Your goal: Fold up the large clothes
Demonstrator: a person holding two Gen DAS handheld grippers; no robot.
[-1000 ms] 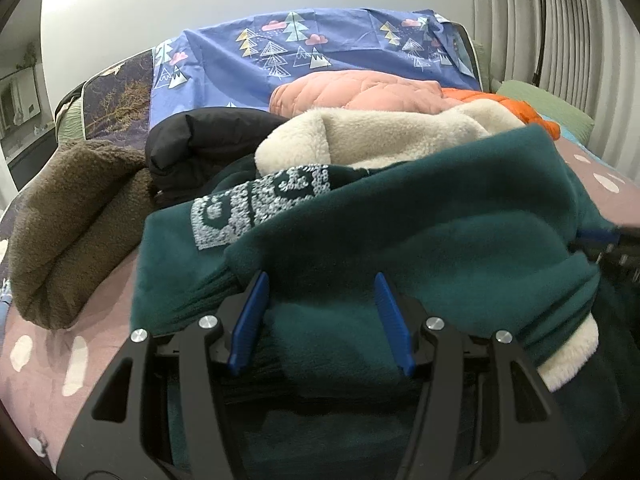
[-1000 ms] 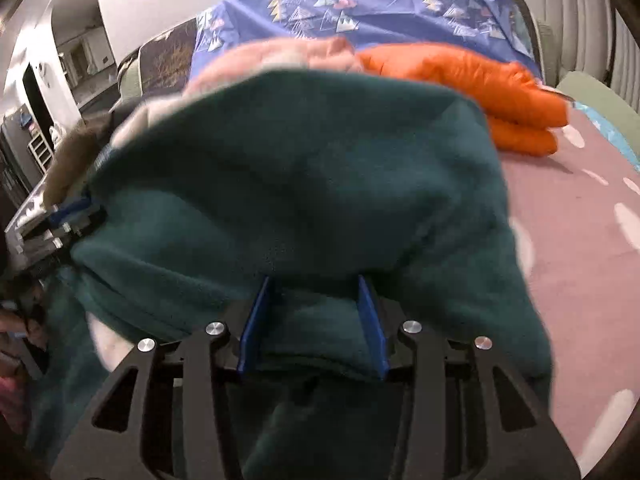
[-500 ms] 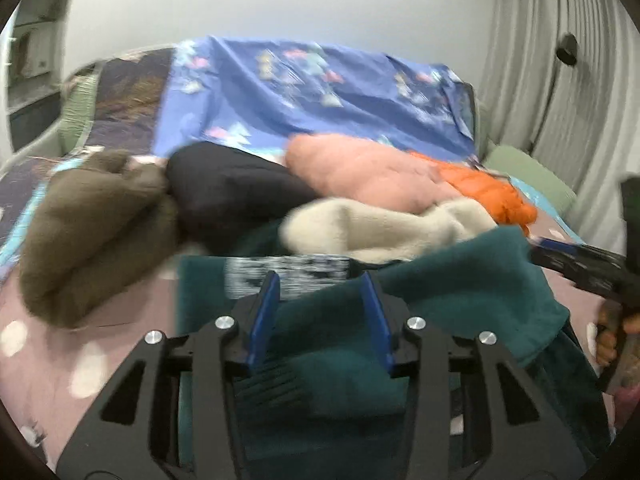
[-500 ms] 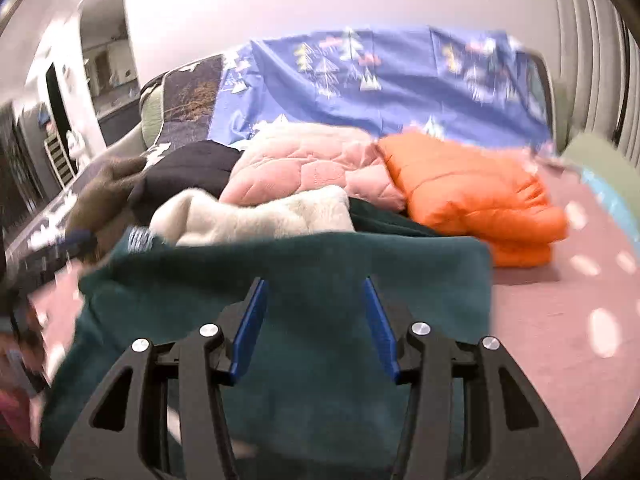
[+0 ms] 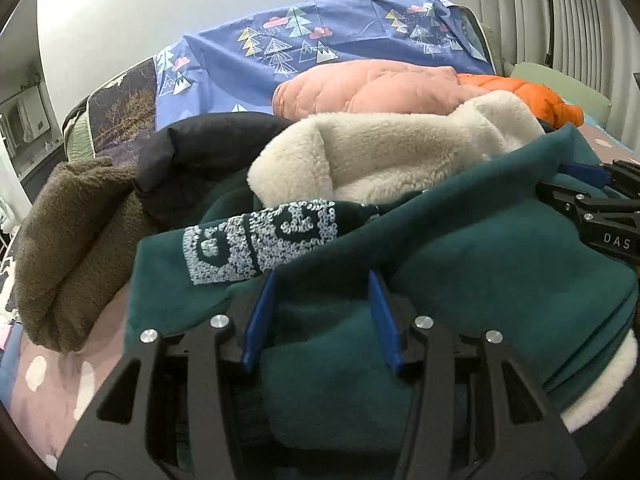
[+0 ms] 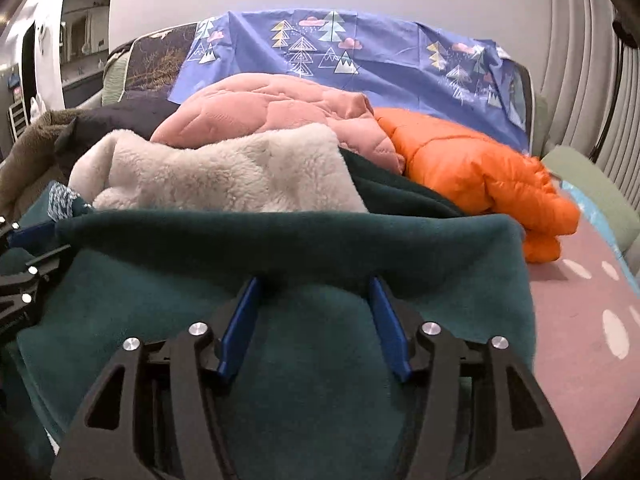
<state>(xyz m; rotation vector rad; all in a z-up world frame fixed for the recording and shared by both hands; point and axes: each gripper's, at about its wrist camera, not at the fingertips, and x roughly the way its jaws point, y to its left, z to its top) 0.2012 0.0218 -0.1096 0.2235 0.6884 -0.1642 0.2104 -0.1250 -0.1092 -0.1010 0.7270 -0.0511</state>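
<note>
A dark green fleece garment (image 5: 460,248) with a cream sherpa lining (image 5: 380,160) and a white sequin logo (image 5: 260,236) lies on the bed. My left gripper (image 5: 322,280) has its blue fingers wide apart with a thick fold of the green fleece between them. My right gripper (image 6: 314,282) also stands wide, with green fleece (image 6: 280,248) bunched between its fingers. The right gripper shows at the right edge of the left wrist view (image 5: 592,200).
Folded clothes lie behind: a brown fleece (image 5: 68,240), a black jacket (image 5: 200,152), a pink quilted jacket (image 6: 280,112) and an orange puffer (image 6: 472,176). A blue tree-print sheet (image 6: 380,60) covers the headboard. The pink spotted bedspread (image 6: 580,320) lies to the right.
Both grippers lifted the green fleece, swung it forward and lowered it over the garment. The jaws now stand wider than half a second ago.
</note>
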